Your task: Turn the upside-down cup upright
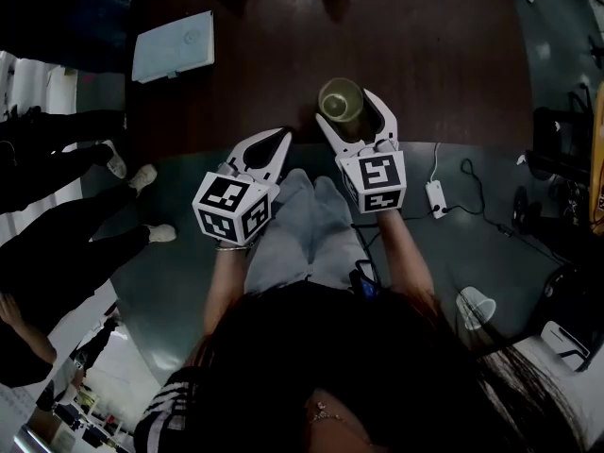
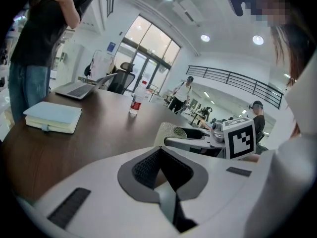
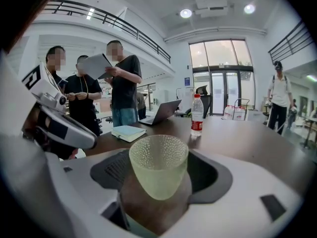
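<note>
**Q:** What is on the left?

**A:** The left gripper (image 1: 280, 137) hangs over the table's near edge (image 1: 189, 149). Its jaws are pressed together with nothing between them. Further left, near the far left corner, lies a pale notebook (image 1: 173, 45).

**Q:** Where is the cup?

**A:** Just right of centre, close to the near edge. The cup (image 3: 158, 165) is a pale green tumbler with a pebbled wall. The right gripper (image 1: 347, 109) clasps it, one jaw on each side of its lower wall. Its wide mouth faces up, so it looks already turned. Whether its base touches the table cannot be told.

**Q:** What does the step need now?

**A:** Probably only a clean set-down:
- Hold the rim level and lower the cup straight down until the base sits flat.
- Place it a little in from the near edge, so that a nudge cannot send it off.
- Part the jaws only once the table bears it, and evenly, as the wall tapers and could slip.
- Draw the gripper straight back so no pad catches the wall.
- The left gripper is best held aside.

**Q:** Anything further right?

**A:** A water bottle (image 3: 197, 115) stands by the far edge, well apart from the cup.
</note>
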Demonstrator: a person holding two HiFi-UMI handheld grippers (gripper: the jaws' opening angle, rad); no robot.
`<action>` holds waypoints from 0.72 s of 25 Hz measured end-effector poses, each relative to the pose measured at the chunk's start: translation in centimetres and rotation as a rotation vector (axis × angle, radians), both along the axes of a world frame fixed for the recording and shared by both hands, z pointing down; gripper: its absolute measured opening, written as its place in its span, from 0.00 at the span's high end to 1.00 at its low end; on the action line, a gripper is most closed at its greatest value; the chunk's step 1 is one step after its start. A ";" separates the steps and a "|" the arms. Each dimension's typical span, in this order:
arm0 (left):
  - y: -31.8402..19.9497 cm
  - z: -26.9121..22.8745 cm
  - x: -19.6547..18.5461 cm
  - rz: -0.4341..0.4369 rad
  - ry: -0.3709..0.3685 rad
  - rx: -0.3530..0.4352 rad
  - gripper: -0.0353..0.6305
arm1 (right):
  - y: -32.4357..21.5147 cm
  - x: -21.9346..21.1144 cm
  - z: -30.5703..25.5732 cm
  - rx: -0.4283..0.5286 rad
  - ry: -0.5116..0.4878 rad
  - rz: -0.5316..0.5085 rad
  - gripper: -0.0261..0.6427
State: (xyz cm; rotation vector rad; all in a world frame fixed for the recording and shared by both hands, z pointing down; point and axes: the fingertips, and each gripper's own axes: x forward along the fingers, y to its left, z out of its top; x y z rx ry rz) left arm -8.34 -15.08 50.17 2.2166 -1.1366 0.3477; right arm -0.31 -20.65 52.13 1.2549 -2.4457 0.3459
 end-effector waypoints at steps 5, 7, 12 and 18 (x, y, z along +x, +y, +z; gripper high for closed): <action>-0.3 -1.7 0.2 0.004 0.003 0.040 0.94 | -0.2 0.1 -3.1 0.032 -0.041 -0.001 0.42; -0.3 -2.5 0.0 0.004 0.006 0.057 0.94 | -0.1 0.0 -4.4 0.049 -0.046 -0.007 0.42; -0.5 -4.4 -0.2 0.006 0.012 0.107 0.94 | 0.1 -0.2 -7.6 0.097 -0.061 -0.020 0.42; -0.8 -6.6 -0.5 0.013 0.018 0.160 0.94 | 0.6 -0.7 -11.0 0.145 -0.090 -0.034 0.43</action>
